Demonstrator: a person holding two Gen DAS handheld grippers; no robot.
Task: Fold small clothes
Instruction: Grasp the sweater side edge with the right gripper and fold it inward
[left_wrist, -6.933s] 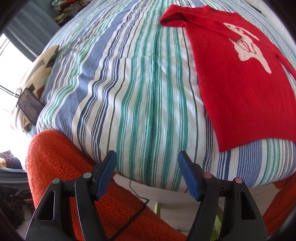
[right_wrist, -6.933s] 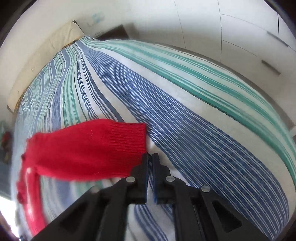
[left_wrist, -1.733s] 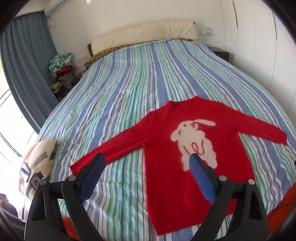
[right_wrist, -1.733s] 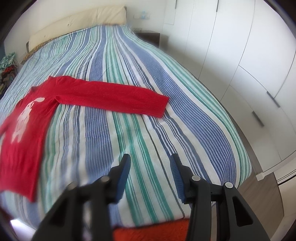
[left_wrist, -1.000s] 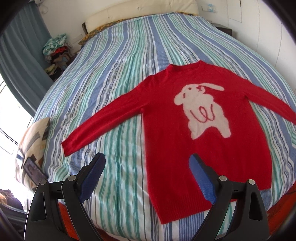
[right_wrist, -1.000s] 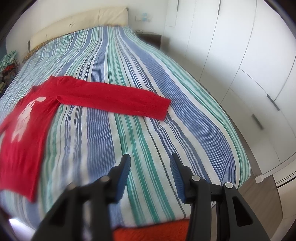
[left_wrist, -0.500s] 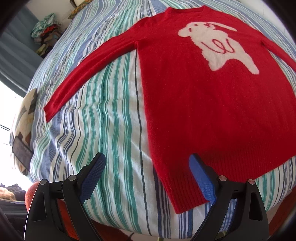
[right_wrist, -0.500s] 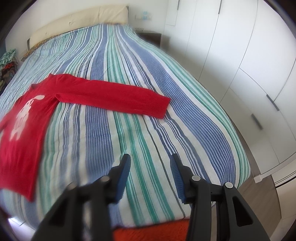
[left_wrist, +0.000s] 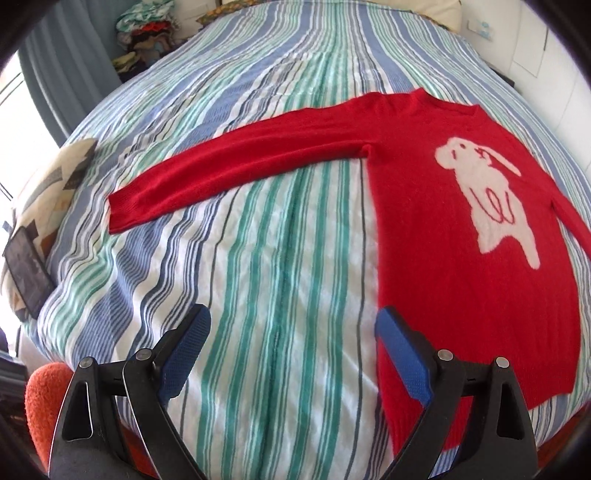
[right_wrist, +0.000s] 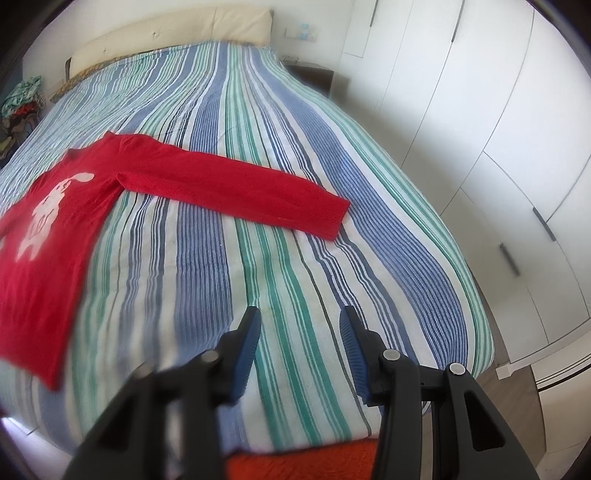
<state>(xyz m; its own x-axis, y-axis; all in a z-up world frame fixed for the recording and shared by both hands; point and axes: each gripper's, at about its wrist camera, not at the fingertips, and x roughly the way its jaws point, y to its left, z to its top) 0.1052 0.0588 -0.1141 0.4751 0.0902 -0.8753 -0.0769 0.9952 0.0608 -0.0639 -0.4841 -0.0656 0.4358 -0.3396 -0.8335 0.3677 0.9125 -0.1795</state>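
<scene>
The red sweater (left_wrist: 461, 258) is a fuzzy knit, long-sleeved, with a white rabbit (left_wrist: 487, 199) worked into the chest and a ribbed hem. It lies flat, face up, on the striped bedspread (left_wrist: 280, 258) — blue, green and white stripes, thin woven cotton by the look of it, a bit rumpled. Both sleeves are stretched straight out; the left sleeve cuff (left_wrist: 122, 206) ends near a patterned pillow (left_wrist: 48, 184) at the bed's edge, and from the right wrist view the other cuff (right_wrist: 332, 218) stops well short of the far side of the mattress.

The left gripper (left_wrist: 291, 354) hovers over the foot of the bed with its blue-padded fingers spread wide, nothing between them; the right-hand pad sits just at the sweater's side edge near the hem. The right gripper (right_wrist: 301, 350) is also parted, a bit narrower, empty, over bare bedspread well apart from the sweater (right_wrist: 55, 214).

Plenty of open stripe around the garment — a wide strip between body and sleeve on each side. White wardrobe doors (right_wrist: 480, 129) run along the bed's right side, and something orange and fluffy (left_wrist: 44, 395) sits below the foot edge.
</scene>
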